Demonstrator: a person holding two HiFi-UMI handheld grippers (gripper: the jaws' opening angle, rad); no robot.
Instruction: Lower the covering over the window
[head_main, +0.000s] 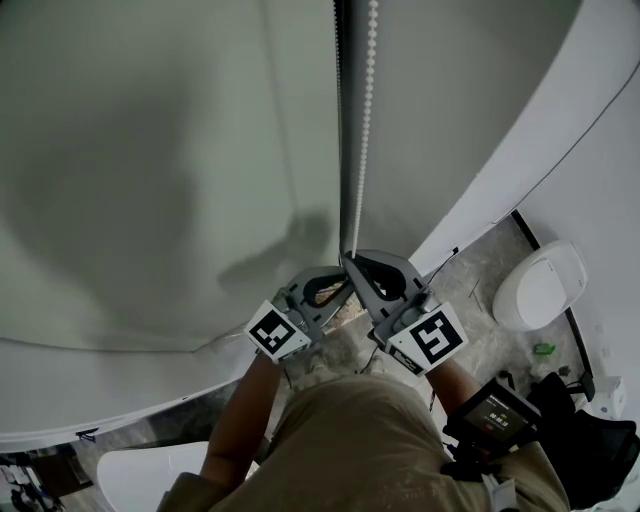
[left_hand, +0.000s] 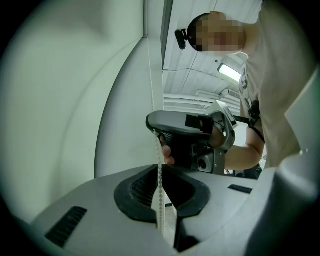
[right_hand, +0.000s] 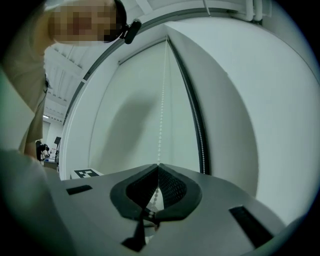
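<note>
A white bead chain (head_main: 365, 120) hangs beside a dark window frame strip (head_main: 343, 120), with the pale roller blind (head_main: 150, 150) to its left. My right gripper (head_main: 347, 258) is the upper one and is shut on the chain, which rises from its closed tips (right_hand: 158, 166) as a bead chain (right_hand: 161, 115). Just below and to the left, my left gripper (head_main: 332, 288) is also shut on the same chain. In the left gripper view the chain (left_hand: 159, 190) runs down between the closed jaws of the left gripper (left_hand: 161, 167), and the right gripper (left_hand: 185, 130) shows above.
A second strand of beads (right_hand: 201, 140) runs along the dark frame. A white wall (head_main: 600, 180) stands to the right. On the floor lie a white rounded object (head_main: 540, 285) and a black bag (head_main: 590, 440). A device (head_main: 495, 410) is strapped to the right forearm.
</note>
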